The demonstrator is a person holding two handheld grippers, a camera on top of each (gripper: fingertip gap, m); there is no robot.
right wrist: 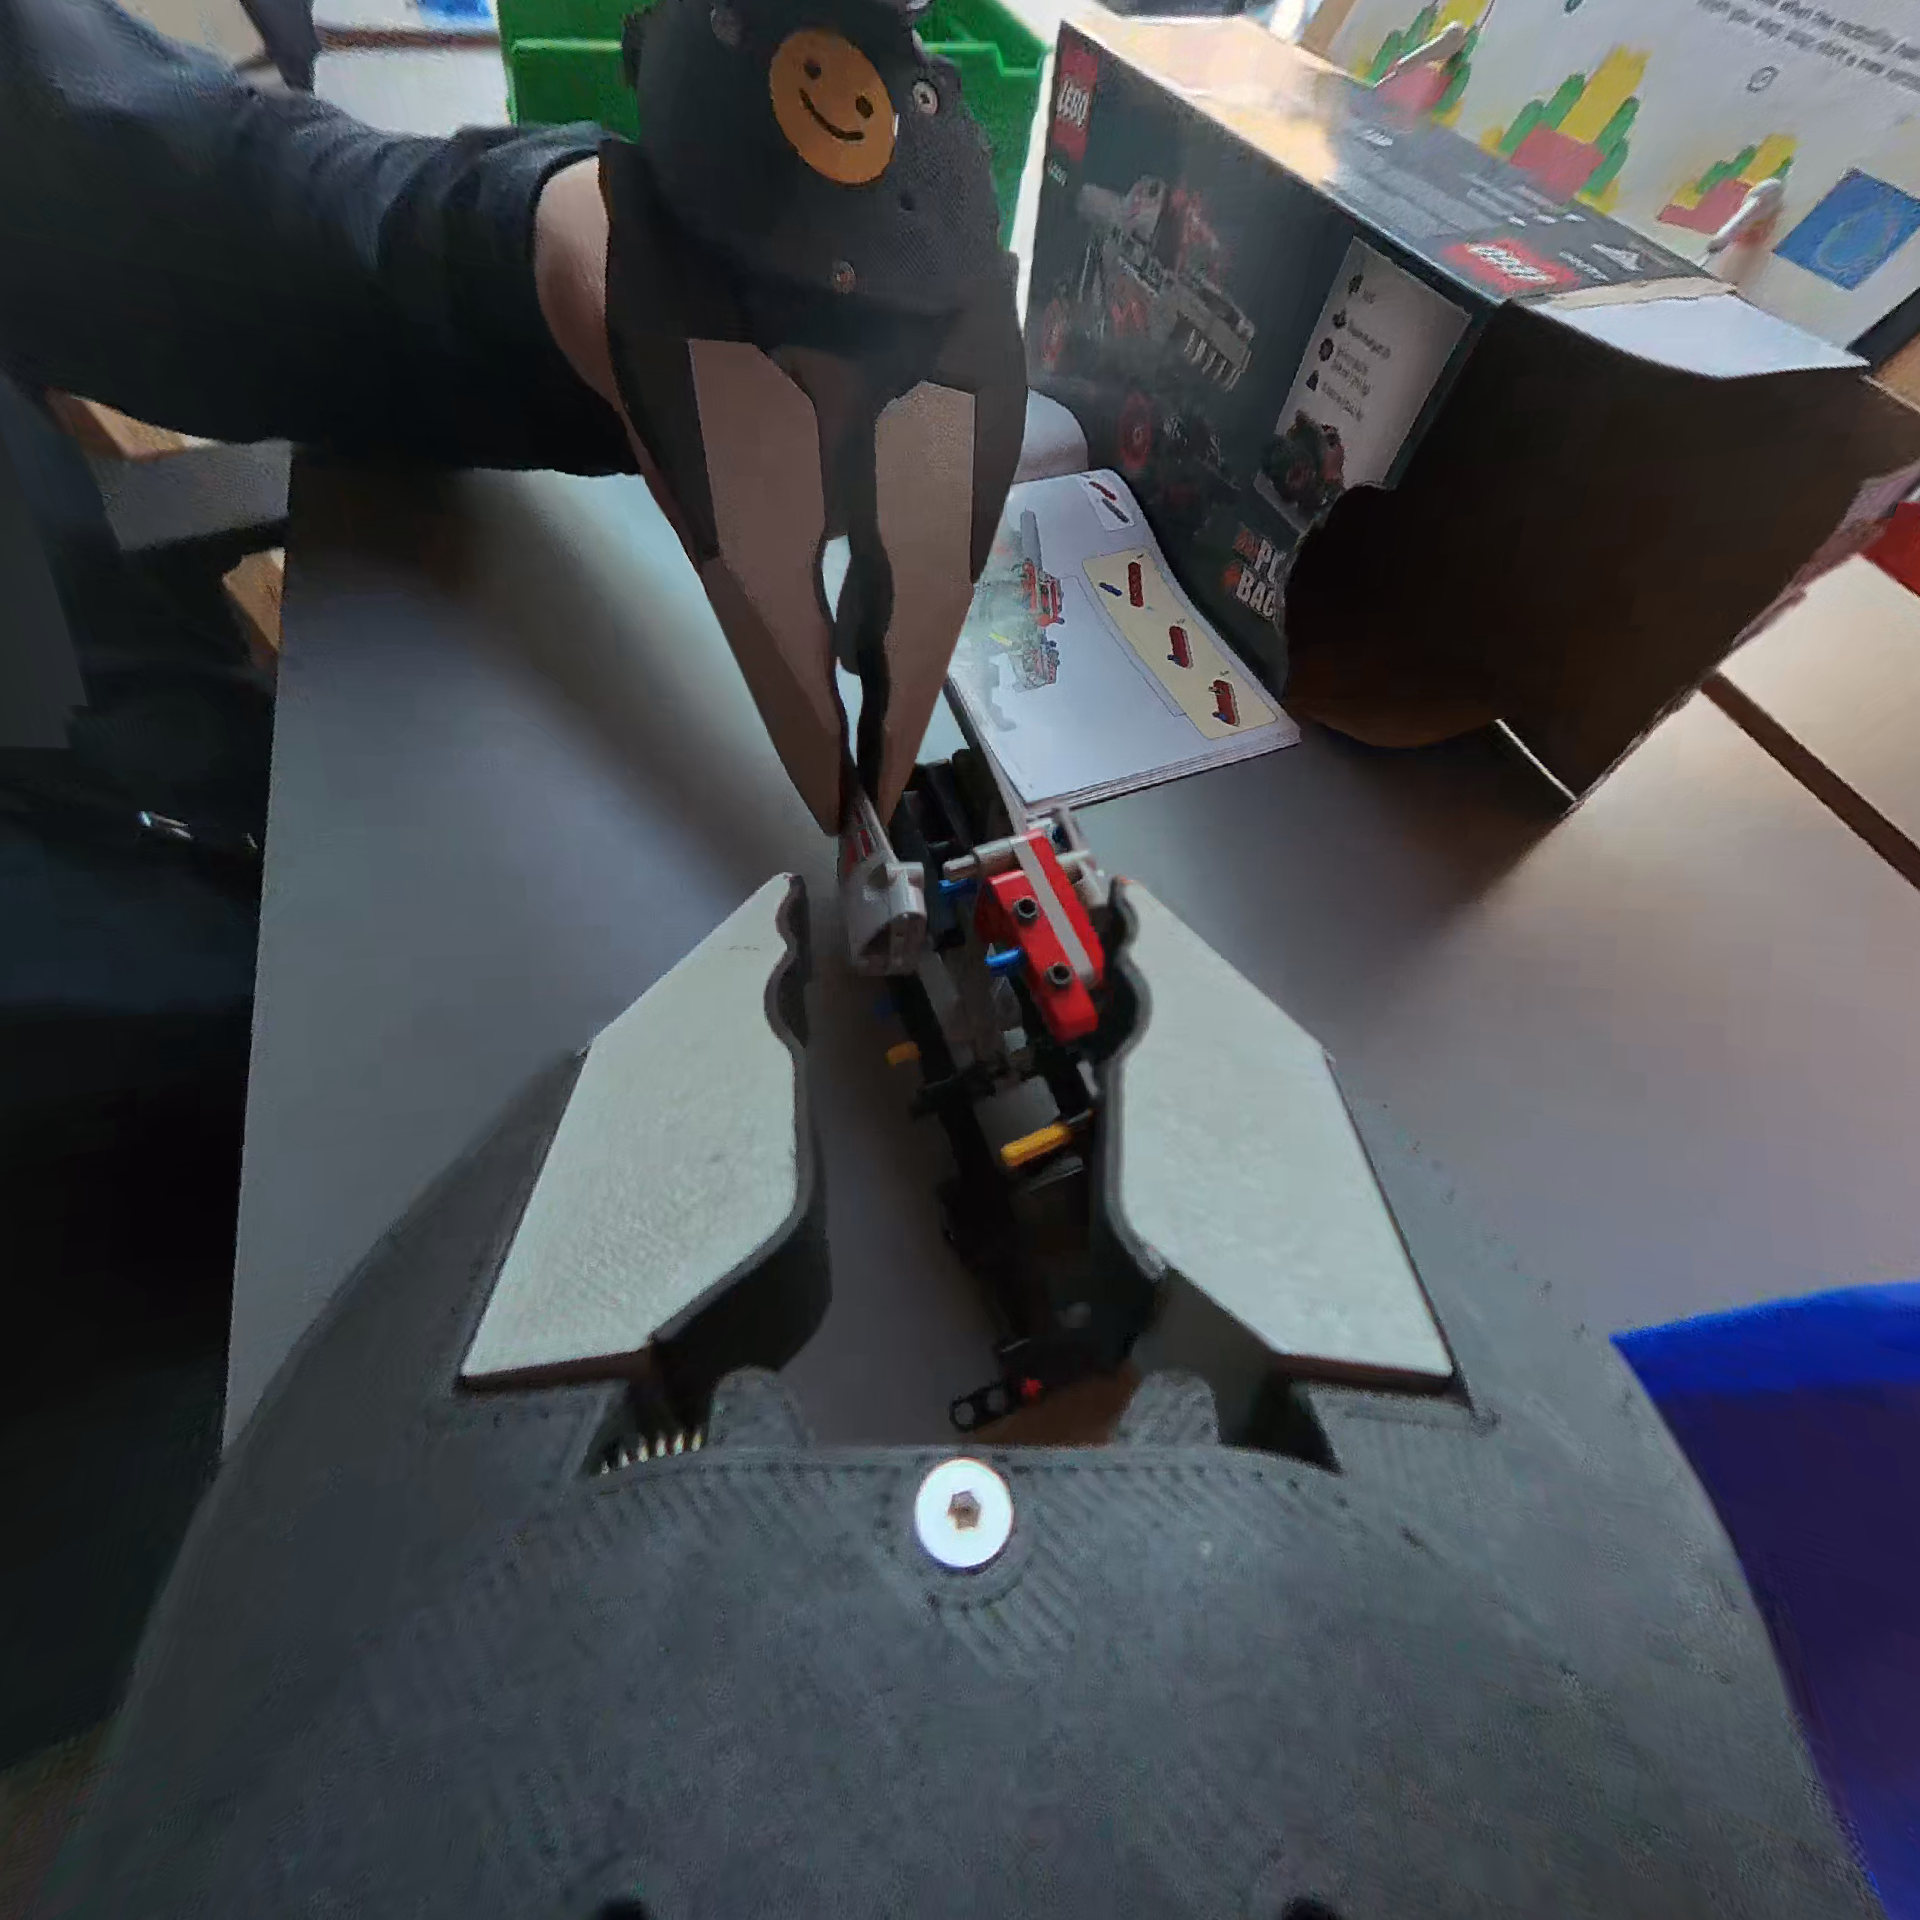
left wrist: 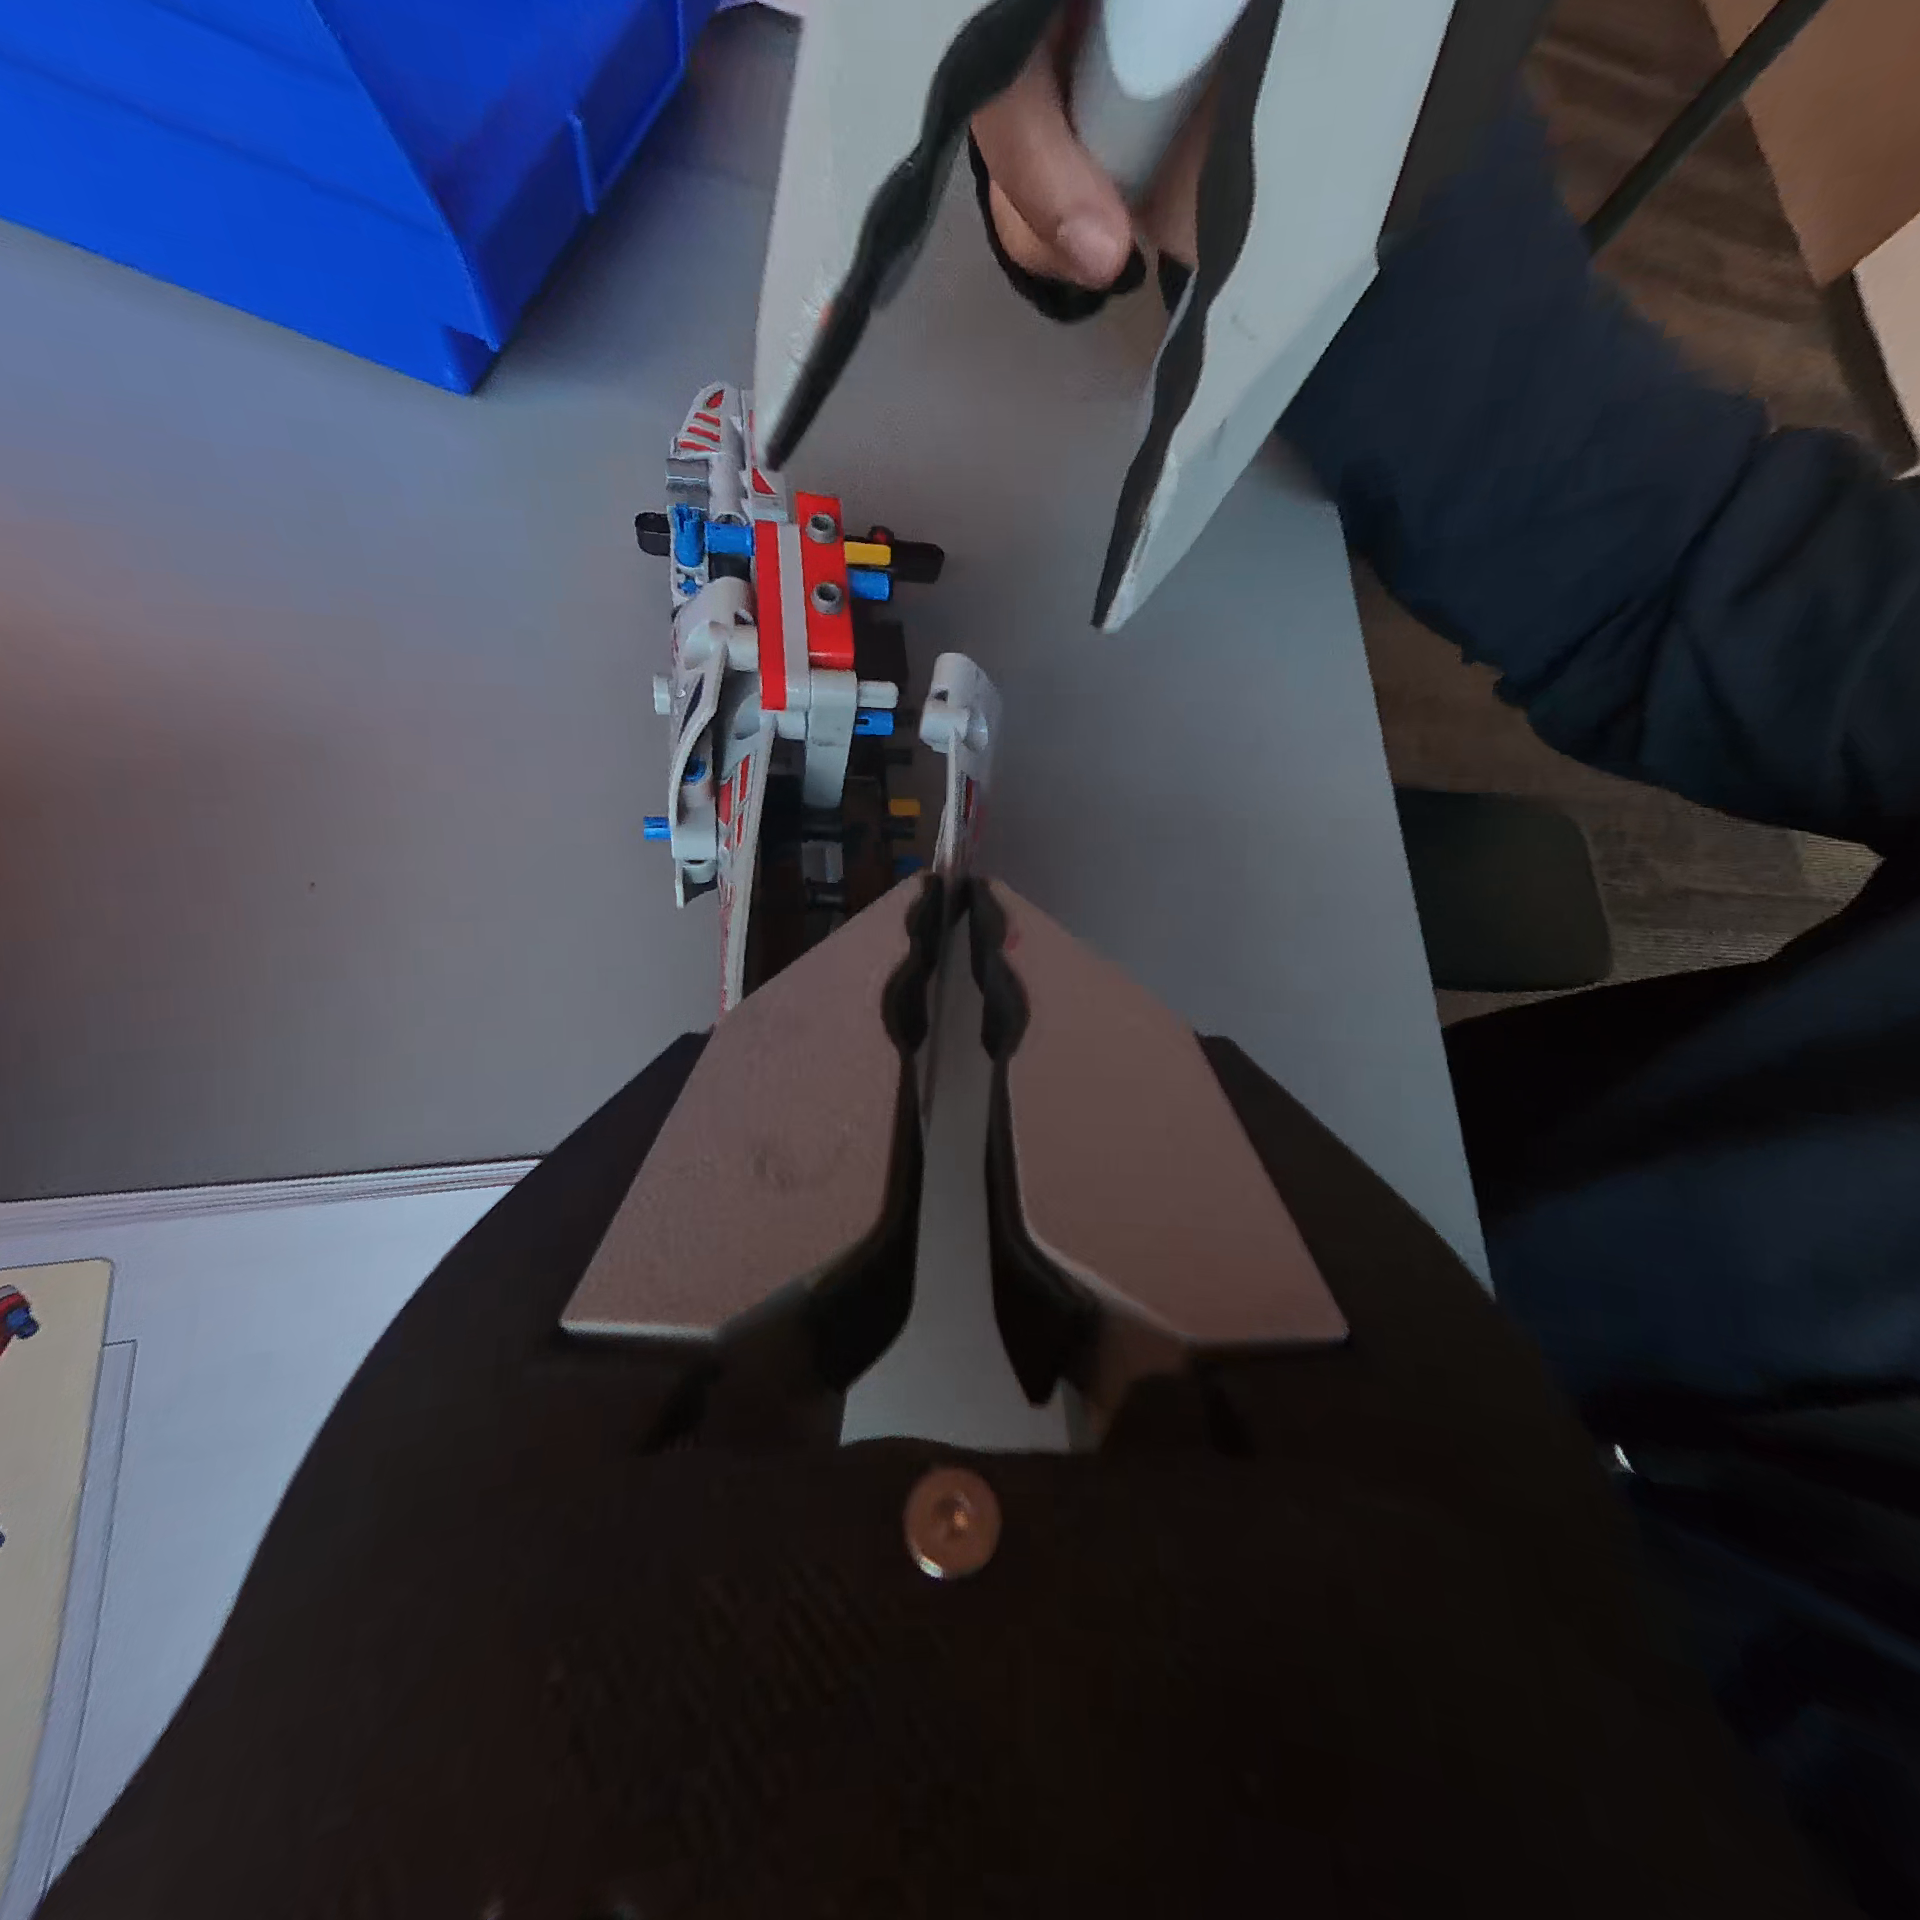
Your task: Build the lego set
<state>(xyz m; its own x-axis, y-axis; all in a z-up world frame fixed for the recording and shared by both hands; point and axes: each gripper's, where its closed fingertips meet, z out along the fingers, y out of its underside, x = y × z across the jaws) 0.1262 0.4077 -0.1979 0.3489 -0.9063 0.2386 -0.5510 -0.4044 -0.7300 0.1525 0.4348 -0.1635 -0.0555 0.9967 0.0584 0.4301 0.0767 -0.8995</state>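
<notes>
Model (left wrist: 774,644) sits mid-table (left wrist: 312,779), a half-built red, grey and black chassis with blue and yellow pins sticking out the sides.

My left gripper (left wrist: 948,883) is pinched tight on a white panel (left wrist: 961,748) with red markings, held upright just right of the model's body. From the right wrist view the same gripper (right wrist: 857,821) comes down from above, tips clamped on that panel (right wrist: 878,883) at the model's (right wrist: 997,1018) far left corner.

My right gripper (right wrist: 956,914) is spread wide, straddling the model lengthwise; right finger looks to be against the red block (right wrist: 1044,961), left finger apart from it. In the left view its left fingertip sits at the model's far end.

Booklet (right wrist: 1112,644) lies open just behind the model, set box (right wrist: 1403,416) beyond it. Blue bin (left wrist: 312,156) is at the table's far left.
</notes>
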